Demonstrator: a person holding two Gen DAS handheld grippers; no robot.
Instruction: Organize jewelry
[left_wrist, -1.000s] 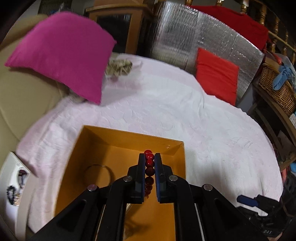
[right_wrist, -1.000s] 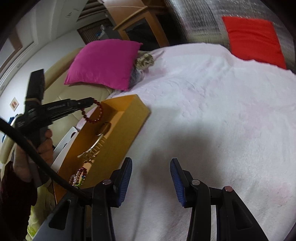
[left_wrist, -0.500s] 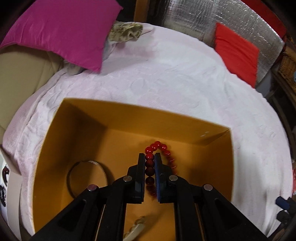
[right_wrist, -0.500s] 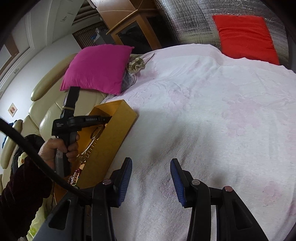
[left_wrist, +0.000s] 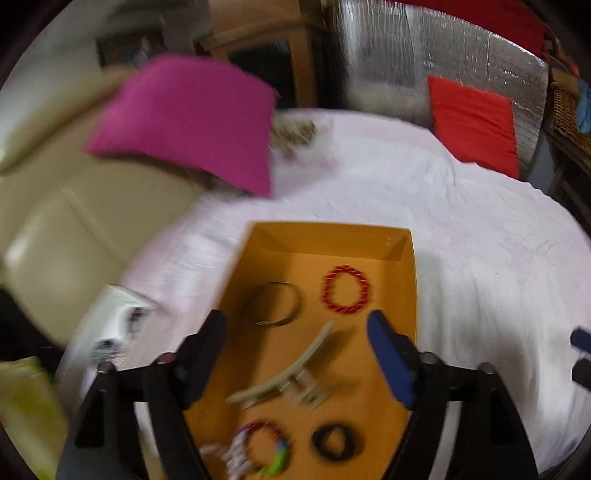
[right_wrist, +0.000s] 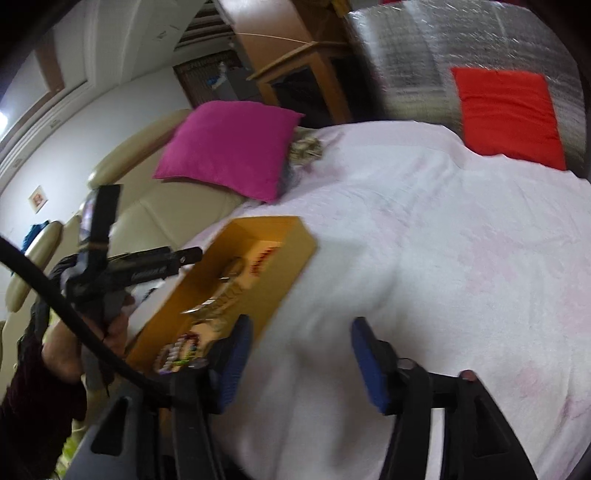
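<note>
An orange box (left_wrist: 406, 295) lies on the white bedspread; it also shows in the right wrist view (right_wrist: 295, 258). Inside it lie a red bead bracelet (left_wrist: 346, 290), a thin dark bangle (left_wrist: 275, 303), a beige hair claw (left_wrist: 291, 373), a multicoloured bead bracelet (left_wrist: 258, 448) and a black ring (left_wrist: 332, 441). My left gripper (left_wrist: 295, 354) is open and empty above the near half of the box. My right gripper (right_wrist: 301, 363) is open and empty over the bedspread, right of the box.
A magenta pillow (left_wrist: 188, 118) and a beige pouch (left_wrist: 293, 129) lie at the far left of the bed. A red cushion (left_wrist: 472, 122) leans on a silver panel. A white tray (left_wrist: 110, 332) with jewelry sits left of the box. A cream sofa (left_wrist: 55, 221) is at left.
My left gripper opened and let go of the red bead bracelet, which now lies in the box. It then pulled back and up. My right gripper stayed open and shifted slightly.
</note>
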